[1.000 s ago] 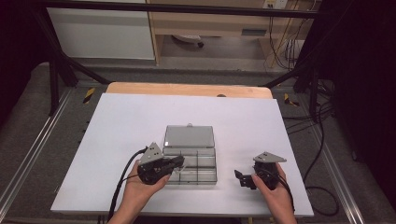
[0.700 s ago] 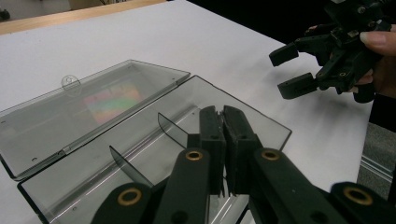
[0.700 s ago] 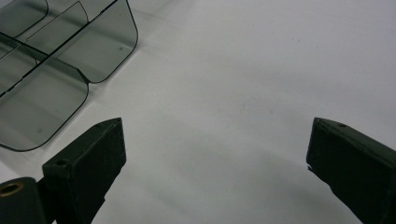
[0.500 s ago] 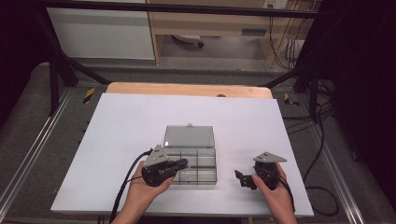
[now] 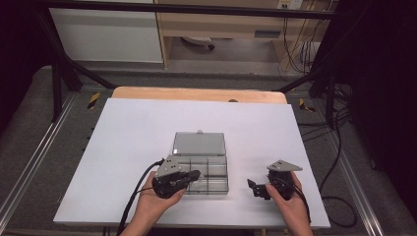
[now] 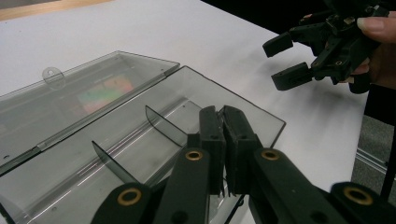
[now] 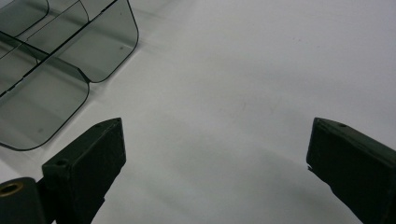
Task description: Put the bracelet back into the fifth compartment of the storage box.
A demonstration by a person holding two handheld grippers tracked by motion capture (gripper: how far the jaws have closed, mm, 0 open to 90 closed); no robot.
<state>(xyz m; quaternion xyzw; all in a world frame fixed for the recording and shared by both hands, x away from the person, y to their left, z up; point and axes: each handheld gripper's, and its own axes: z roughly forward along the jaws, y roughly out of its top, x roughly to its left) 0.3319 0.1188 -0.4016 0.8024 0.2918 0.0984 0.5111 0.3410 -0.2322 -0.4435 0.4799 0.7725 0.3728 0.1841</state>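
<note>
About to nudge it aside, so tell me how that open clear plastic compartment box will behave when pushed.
The compartment box looks thin-walled and empty, so probably light: it should slide easily on the smooth white table. Its lid lies flat open, so a push there may swing the hinge rather than move the tray. Likely stiff, though perhaps crackable.

Beyond the white table, a pale cabinet upper left, wooden shelving center, cables upper right.
</note>
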